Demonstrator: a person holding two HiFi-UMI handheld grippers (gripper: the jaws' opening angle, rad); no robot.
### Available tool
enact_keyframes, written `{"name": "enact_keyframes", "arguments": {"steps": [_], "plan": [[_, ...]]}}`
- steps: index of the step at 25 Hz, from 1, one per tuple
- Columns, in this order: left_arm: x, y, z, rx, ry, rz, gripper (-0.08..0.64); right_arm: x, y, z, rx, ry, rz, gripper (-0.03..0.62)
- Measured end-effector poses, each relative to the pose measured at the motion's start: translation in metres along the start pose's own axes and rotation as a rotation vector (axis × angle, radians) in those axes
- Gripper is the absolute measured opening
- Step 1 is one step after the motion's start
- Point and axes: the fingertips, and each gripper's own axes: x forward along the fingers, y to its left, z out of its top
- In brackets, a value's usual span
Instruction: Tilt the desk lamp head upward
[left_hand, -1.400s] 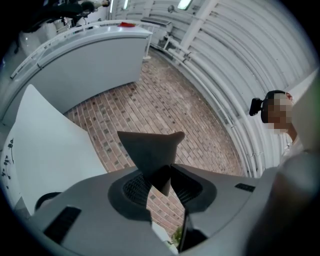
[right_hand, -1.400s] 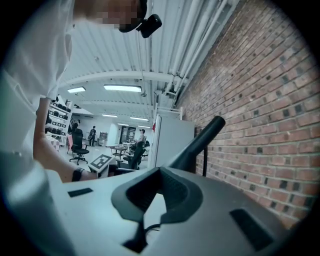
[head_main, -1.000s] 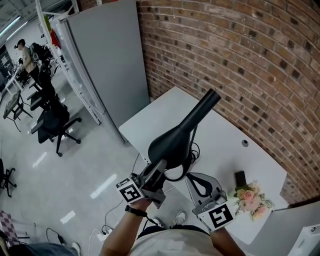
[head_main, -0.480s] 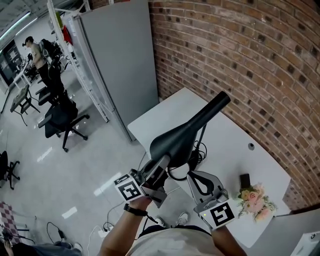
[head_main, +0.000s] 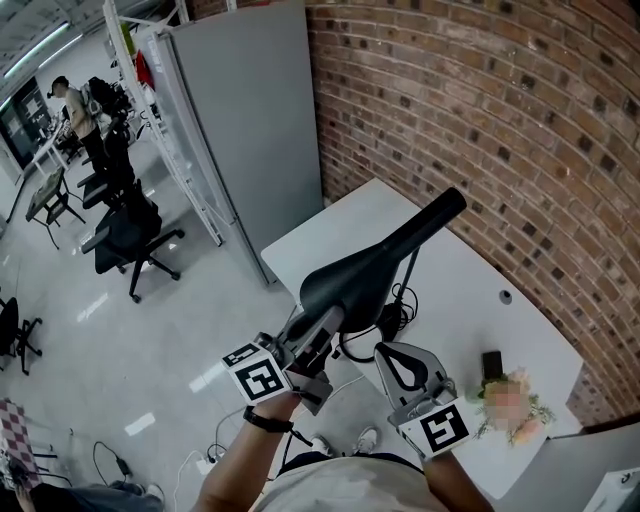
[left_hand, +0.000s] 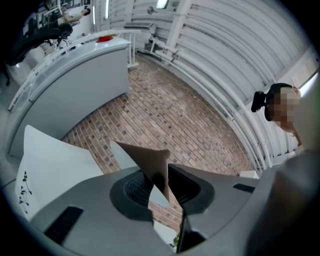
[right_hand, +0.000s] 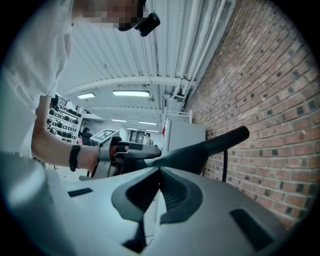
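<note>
Your left gripper (head_main: 324, 324) is clamped on the broad rim of the long black plastic desk lamp head (head_main: 372, 268). The head stands over the white desk (head_main: 455, 300) with its narrow end toward the red brick wall (head_main: 480, 120), and a hold at the wide end likely gives the best leverage for tilting. Your right gripper (head_main: 392, 356) waits just beside it, jaws closed on nothing.

Head camera: above the person, steeply down onto desk (head_main: 470, 300), left gripper (head_main: 322, 328) and right gripper (head_main: 388, 352) near frame bottom. Left gripper camera: close behind its jaws, tilted up at brick wall (left_hand: 170, 115). Right gripper camera: level along that wall; shares lamp head (right_hand: 195, 150) with head view.
</note>
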Motion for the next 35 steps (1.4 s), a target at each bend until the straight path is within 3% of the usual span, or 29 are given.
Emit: {"name": "enact_keyframes", "arguments": {"steps": [7, 26, 35], "plan": [[-0.002, -0.009, 0.013, -0.020, -0.028, 0.003, 0.080, 0.002, 0.000, 0.002, 0.004, -0.015, 0.002, 0.014], [0.003, -0.041, 0.044, 0.063, -0.043, 0.004, 0.088, 0.002, 0.000, 0.006, 0.007, -0.032, 0.012, 0.014], [0.010, -0.052, 0.053, 0.010, -0.029, 0.004, 0.107, 0.001, 0.002, 0.009, 0.014, -0.052, 0.025, 0.014]]}}
